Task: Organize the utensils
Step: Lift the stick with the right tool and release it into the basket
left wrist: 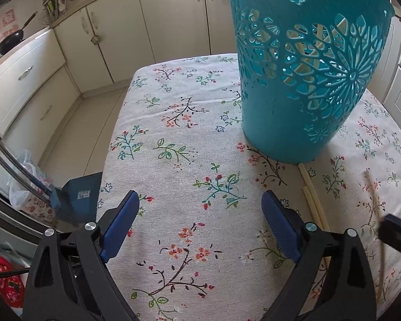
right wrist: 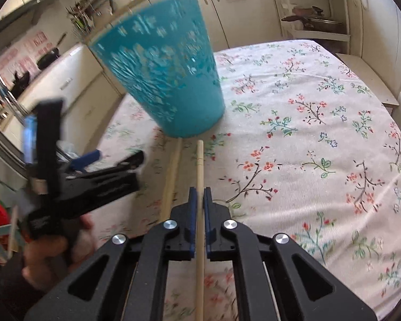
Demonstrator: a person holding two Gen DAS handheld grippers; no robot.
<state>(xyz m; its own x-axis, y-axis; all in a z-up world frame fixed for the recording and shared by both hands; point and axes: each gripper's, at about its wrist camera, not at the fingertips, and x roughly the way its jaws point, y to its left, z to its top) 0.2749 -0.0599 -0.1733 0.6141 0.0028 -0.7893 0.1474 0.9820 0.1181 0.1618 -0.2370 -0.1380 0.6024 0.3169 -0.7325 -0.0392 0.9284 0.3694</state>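
Both tongs first: our left gripper (left wrist: 200,224) hangs spread wide over the flowered tablecloth (left wrist: 173,139) with nothing between its pads, while our right gripper (right wrist: 199,200) is pressed together on a single pale chopstick (right wrist: 199,165), which runs forward from the pads toward the foot of the teal basket (right wrist: 168,80). A second chopstick (right wrist: 171,176) lies on the cloth just beside it, its far end near the basket's base.

What could go wrong, we judge: the grip sits far down a long thin stick, so it may swivel or slip as we tilt it up toward the rim; the tip could also catch the basket's cut-out wall and tip the light basket over (the left gripper is not steadying it).

Through the lattice in the left wrist view, pale sticks (left wrist: 318,45) already stand slanted inside the basket.
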